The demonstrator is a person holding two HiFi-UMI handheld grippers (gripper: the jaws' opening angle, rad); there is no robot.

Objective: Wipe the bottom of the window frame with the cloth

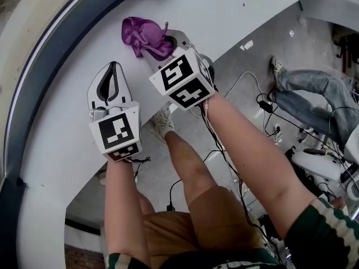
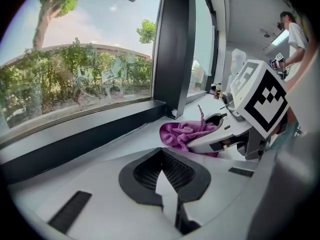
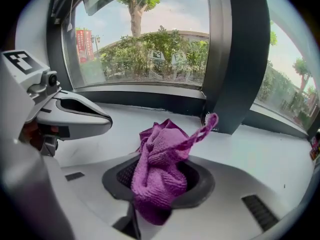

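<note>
A crumpled purple cloth (image 1: 145, 37) lies on the white sill (image 1: 67, 144), close to the dark bottom of the window frame (image 1: 50, 77). My right gripper (image 1: 156, 50) is shut on the cloth (image 3: 159, 166), which bunches up over its jaws with a loop sticking up. In the left gripper view the cloth (image 2: 182, 133) shows beside the right gripper (image 2: 220, 129). My left gripper (image 1: 111, 72) rests on the sill to the left of the right one, shut, with nothing between its jaws (image 2: 162, 159). The frame's bottom rail (image 3: 150, 100) runs just beyond the cloth.
A dark vertical mullion (image 3: 235, 59) stands on the sill right behind the cloth. The sill's near edge drops to a floor with cables (image 1: 247, 105). A person in jeans (image 1: 314, 94) is at the right, and another person (image 2: 295, 39) stands farther along.
</note>
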